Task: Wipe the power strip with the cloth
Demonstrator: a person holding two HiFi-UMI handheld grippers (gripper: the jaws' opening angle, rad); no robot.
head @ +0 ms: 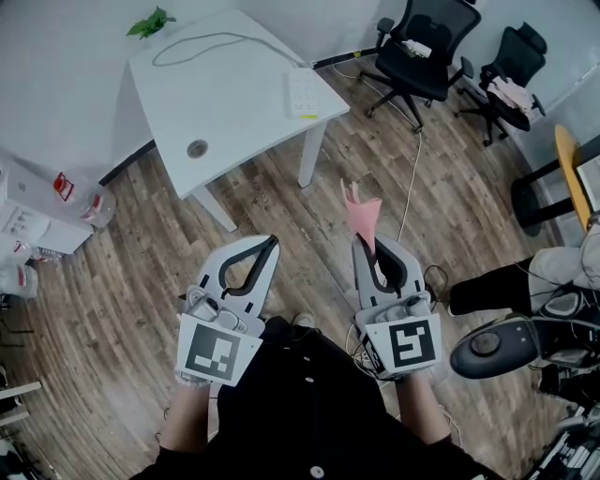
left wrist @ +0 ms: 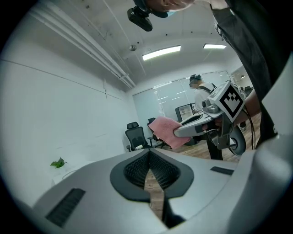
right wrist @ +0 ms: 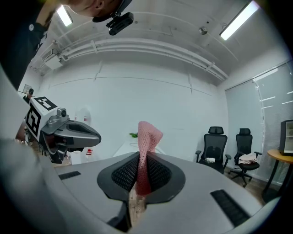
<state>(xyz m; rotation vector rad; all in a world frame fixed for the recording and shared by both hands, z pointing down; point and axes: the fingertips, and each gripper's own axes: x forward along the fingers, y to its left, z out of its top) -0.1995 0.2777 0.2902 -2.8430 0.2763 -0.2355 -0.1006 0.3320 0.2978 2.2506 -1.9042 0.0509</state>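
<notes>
Both grippers are held close to the person's body, above the wooden floor (head: pixel 281 202) and well apart from the worktop. Left gripper (head: pixel 273 243): jaws closed together at the tips, nothing between them, as its own view confirms (left wrist: pixel 149 154). Right gripper (head: pixel 375 247): jaws clamped on the pink cloth (head: pixel 362 216), which stands up out of the tips in a loose fold; the right gripper view shows the cloth (right wrist: pixel 147 137) pinched between the ribbed pads. The white worktop (head: pixel 216 108) stands further off. The power strip (head: pixel 304 92), white, lies flat at the worktop's right-hand corner, clear of both grippers. A grey cable (head: pixel 202 39) loops across the far part of the surface. A small green plant (head: pixel 150 22) shows at the far edge. Two black office chairs (head: pixel 422 45) stand beyond, to the right.
</notes>
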